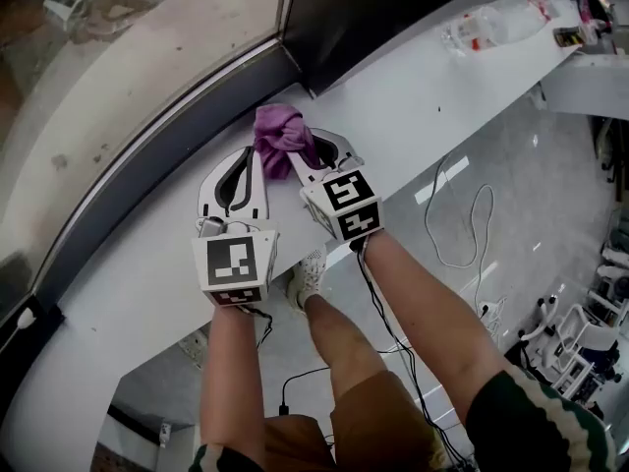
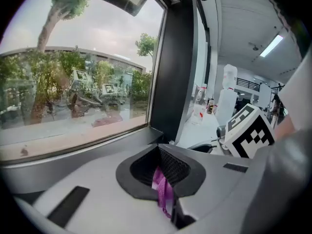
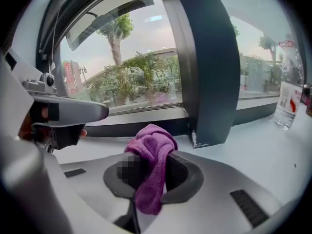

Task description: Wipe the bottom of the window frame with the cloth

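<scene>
Item: cloth [image 1: 282, 136], purple, bunched into a soft wad. It sits at the tips of both grippers, above the white table [image 1: 413, 116] that runs along the window. It is close to the dark bottom rail of the window frame [image 1: 147, 170]. Whether it touches the rail cannot be told.

Item: right gripper [image 1: 307, 151]. Its jaws are pressed on the bulk of the cloth. In the right gripper view the wad [image 3: 151, 155] rises out of the jaws and a fold drapes down in front of them.

Item: left gripper [image 1: 243, 163]. Its jaws are drawn together on a thin strip of the same cloth, seen in the left gripper view [image 2: 163, 186]. Only an edge appears to be caught there.

Item: bottom rail. In the head view its long axis runs diagonally from lower left to upper right and ends at a dark upright post [image 1: 393, 8]. In the right gripper view the rail [image 3: 146, 126] lies straight ahead, behind the wad, with the post [image 3: 209, 82] to the right.

Governing relation: the rail lies ahead and to the left of both grippers, with the cloth leading. The left gripper is on the rail side. The cloth is near the post end, so by judgement the wipe calls for a short push forward and then travel leftward along the rail

Also present: a plastic bottle [image 1: 491, 23], well apart on the table
</scene>
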A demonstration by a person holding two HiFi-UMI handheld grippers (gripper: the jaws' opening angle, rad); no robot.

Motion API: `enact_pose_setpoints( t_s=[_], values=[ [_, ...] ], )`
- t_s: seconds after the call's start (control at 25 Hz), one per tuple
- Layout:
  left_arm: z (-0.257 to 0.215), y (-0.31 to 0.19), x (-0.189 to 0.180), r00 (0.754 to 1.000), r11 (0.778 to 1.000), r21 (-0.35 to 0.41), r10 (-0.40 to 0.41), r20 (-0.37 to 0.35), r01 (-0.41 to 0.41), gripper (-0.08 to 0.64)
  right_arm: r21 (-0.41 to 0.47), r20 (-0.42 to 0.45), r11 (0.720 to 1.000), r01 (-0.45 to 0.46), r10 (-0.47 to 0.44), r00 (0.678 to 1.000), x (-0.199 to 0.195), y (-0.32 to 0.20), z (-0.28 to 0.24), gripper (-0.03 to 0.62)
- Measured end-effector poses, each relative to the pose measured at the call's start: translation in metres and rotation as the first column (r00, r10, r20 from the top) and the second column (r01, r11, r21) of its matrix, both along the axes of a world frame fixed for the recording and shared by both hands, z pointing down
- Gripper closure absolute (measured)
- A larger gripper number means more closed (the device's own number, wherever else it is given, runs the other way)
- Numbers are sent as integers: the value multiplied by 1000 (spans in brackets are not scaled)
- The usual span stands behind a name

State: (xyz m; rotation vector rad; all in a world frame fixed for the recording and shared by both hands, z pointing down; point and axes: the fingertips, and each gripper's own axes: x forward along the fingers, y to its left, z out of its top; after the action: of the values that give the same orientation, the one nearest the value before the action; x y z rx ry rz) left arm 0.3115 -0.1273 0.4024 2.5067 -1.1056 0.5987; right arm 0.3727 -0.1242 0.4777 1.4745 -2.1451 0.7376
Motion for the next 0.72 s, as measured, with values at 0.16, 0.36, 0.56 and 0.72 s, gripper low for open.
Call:
enact_pose_setpoints(
  t_s=[0.16,0.36,0.56,0.72],
  values=[
    [2,-6,10,1000,1000,-21,-13,9,13,552,4,-38,999,-48,48,998,22,-13,-1,512],
    [-7,-14,5,995,995,-17,-95,-22,95,551,0,-79,997,-72,72,994,30,-25,-4,512],
    [-15,-22,16,992,992,-6,-123,-23,123,552,-23,-86,999,-44,42,995,51,-31,3,512],
    [-13,-15,18,994,994,2,-105,-2,105,552,-29,-101,999,-22,19,995,52,-27,4,512]
  ],
)
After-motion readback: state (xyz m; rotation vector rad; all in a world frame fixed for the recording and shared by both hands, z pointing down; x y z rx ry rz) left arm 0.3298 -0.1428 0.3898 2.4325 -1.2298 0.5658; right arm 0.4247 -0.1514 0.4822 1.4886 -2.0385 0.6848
